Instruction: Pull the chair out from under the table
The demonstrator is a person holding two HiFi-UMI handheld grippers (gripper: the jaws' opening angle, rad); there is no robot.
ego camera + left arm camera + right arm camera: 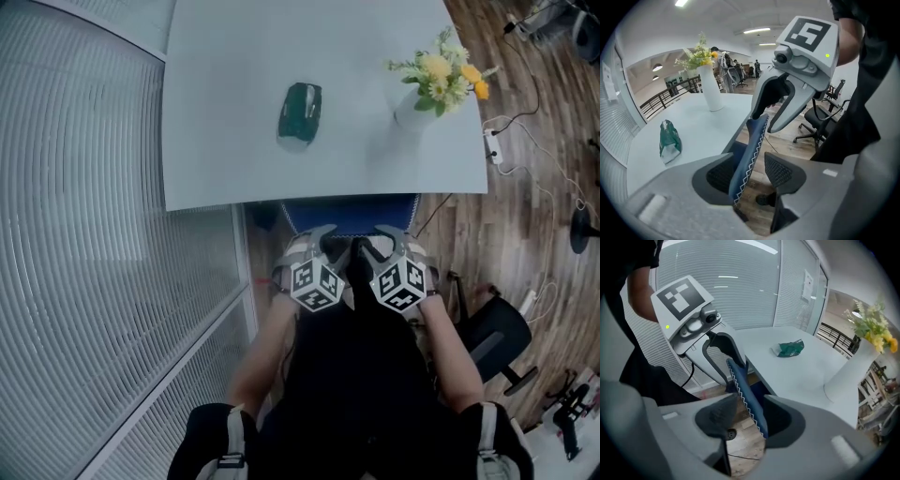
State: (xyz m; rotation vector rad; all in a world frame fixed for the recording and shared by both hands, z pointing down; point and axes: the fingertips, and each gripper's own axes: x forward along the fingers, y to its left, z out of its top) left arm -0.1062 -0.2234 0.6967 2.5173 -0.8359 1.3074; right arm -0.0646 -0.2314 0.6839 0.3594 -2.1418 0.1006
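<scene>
head view: steeply down over table (pixel 234 112) | gripper views: close along jaws, facing each other, sharing chair back (pixel 750 150)

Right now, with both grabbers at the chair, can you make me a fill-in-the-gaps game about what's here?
1. The chair back between the jaws of the left gripper and the right gripper is ____ with white zigzag stitching.
2. Neither gripper is shut: the jaws of both stand ____.
3. The crumpled bag on the table is ____.
4. The yellow flowers stand in a white ____.
Missing words: blue; open; green; vase.
</scene>
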